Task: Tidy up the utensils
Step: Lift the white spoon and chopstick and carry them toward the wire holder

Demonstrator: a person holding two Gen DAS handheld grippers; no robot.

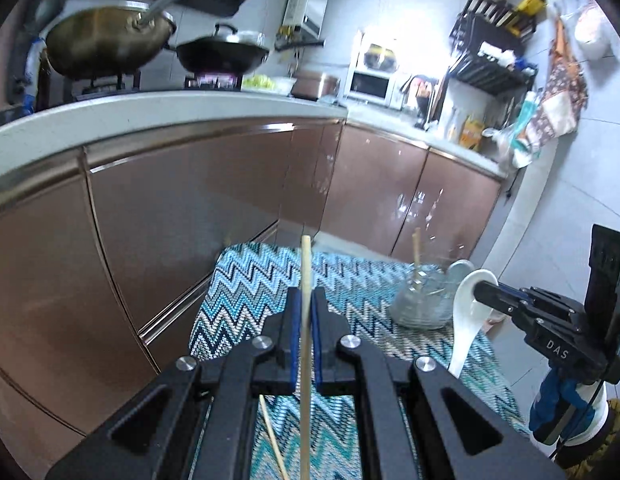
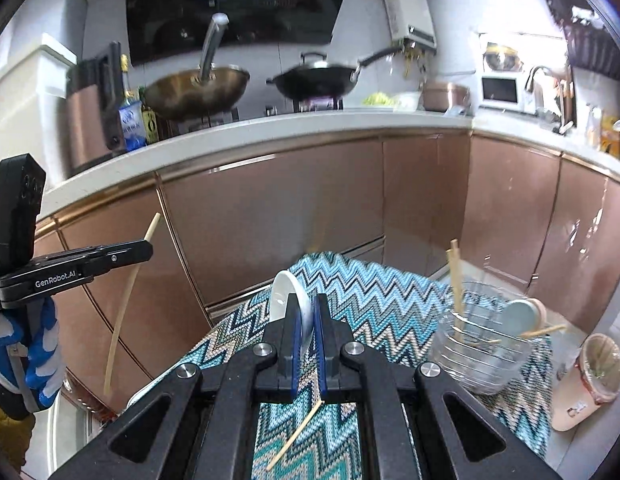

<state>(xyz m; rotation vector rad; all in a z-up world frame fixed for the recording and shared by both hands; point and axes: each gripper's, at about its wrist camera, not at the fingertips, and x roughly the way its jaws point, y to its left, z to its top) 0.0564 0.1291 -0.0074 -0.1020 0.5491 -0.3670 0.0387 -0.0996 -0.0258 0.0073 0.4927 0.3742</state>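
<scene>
A pale chopstick stands upright, clamped; a white spoon hangs gripped beside the clear container.

Four chopsticks, perhaps two spoons, one container.

Right claw pinches white spoon above zigzag cloth.

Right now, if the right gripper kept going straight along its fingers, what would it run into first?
The right gripper, shut on the white spoon, points over the zigzag cloth toward the copper-coloured cabinet doors. Nothing else stands in that line, so probably the cabinet, though depth is hard to judge. The clear container sits off to the right.
</scene>
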